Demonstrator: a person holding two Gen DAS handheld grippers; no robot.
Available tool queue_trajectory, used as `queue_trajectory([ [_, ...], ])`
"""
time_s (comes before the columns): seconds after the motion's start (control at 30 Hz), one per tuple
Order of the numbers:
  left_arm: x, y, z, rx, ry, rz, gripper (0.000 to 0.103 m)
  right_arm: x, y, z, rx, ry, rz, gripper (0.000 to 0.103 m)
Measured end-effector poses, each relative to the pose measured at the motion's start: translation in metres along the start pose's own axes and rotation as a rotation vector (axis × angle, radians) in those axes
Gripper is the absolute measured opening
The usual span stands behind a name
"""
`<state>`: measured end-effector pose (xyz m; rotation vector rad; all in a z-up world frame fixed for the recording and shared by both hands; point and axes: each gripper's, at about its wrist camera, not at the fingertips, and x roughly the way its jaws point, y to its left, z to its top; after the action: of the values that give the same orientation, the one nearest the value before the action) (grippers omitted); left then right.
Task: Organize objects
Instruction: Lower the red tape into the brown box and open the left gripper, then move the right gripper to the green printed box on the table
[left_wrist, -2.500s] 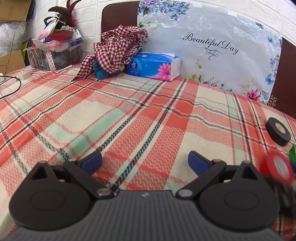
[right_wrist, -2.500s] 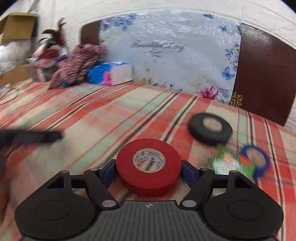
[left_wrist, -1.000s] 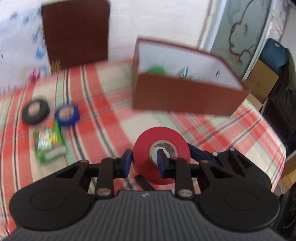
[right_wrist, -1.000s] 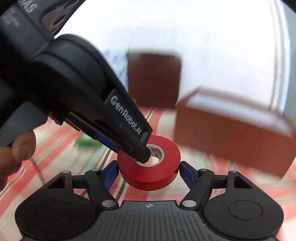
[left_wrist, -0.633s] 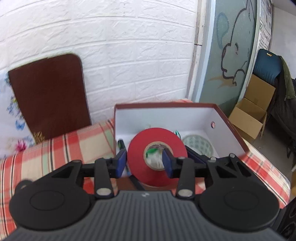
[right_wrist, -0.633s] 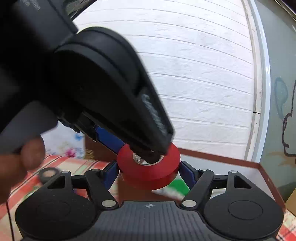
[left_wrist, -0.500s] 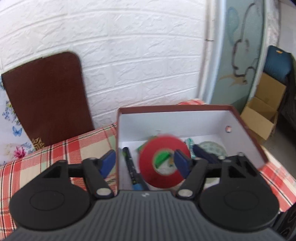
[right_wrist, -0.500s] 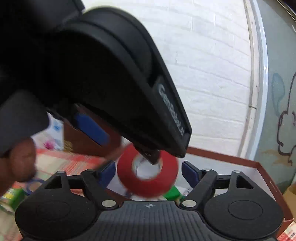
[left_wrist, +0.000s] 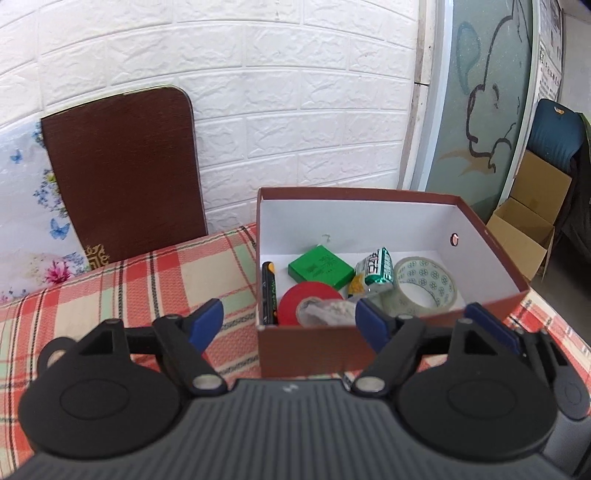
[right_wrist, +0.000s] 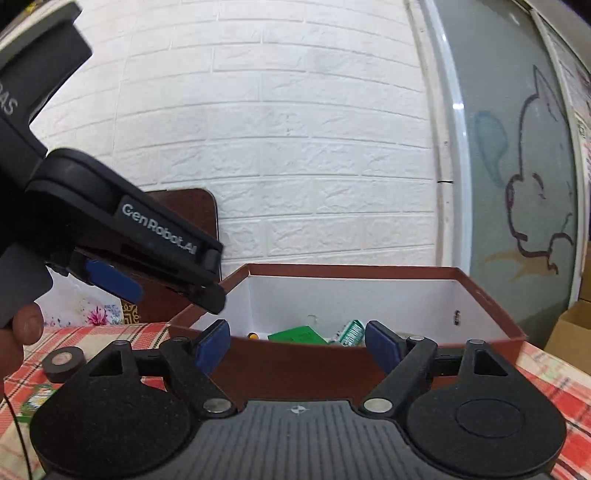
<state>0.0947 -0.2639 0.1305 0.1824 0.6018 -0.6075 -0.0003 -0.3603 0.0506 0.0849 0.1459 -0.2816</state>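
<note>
In the box (left_wrist: 495, 291), against its near wall, the red tape (left_wrist: 308, 304) now lies flat among the marker (left_wrist: 269, 293), the green pack (left_wrist: 319, 271), the battery pack (left_wrist: 376, 271) and the clear tape (left_wrist: 424, 286). Half a second ago it was dropping between the spread fingers; a little earlier the left gripper (left_wrist: 290, 319) had it pinched through the core, with the right gripper's (right_wrist: 297, 345) jaws on either side of it. Both grippers now hold nothing, their jaws wide apart. So this item looks done, and the next must come from the cloth. The tape sits just beyond and below the left gripper, between its fingertips in view, not touching them. The right gripper hovers short of the box's near wall; the black tape (right_wrist: 62, 363) waits far to its left on the cloth (right_wrist: 110, 336).
</note>
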Motion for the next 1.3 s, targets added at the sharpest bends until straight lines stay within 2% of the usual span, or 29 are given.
queue_trajectory([
  [0.33, -0.035, 0.006, -0.05, -0.032, 0.12, 0.095, 0.083, -0.047, -0.012, -0.019, 0.112, 0.154, 0.005, 0.081],
  [0.5, -0.052, 0.02, -0.072, -0.058, 0.14, 0.13, 0.084, -0.061, -0.027, -0.007, 0.245, 0.148, -0.028, 0.081],
  [0.6, -0.061, 0.026, -0.081, -0.065, 0.135, 0.148, 0.087, -0.074, -0.025, 0.003, 0.269, 0.125, -0.017, 0.081],
  [0.97, -0.08, 0.055, -0.11, -0.099, 0.106, 0.192, 0.091, -0.086, 0.019, 0.0, 0.174, 0.173, 0.079, 0.081],
  [1.17, -0.07, 0.114, -0.15, -0.184, 0.174, 0.301, 0.091, -0.08, 0.043, -0.012, 0.106, 0.229, 0.122, 0.081],
  [1.3, -0.07, 0.164, -0.172, -0.225, 0.155, 0.441, 0.091, -0.065, 0.06, -0.022, 0.055, 0.293, 0.167, 0.081],
])
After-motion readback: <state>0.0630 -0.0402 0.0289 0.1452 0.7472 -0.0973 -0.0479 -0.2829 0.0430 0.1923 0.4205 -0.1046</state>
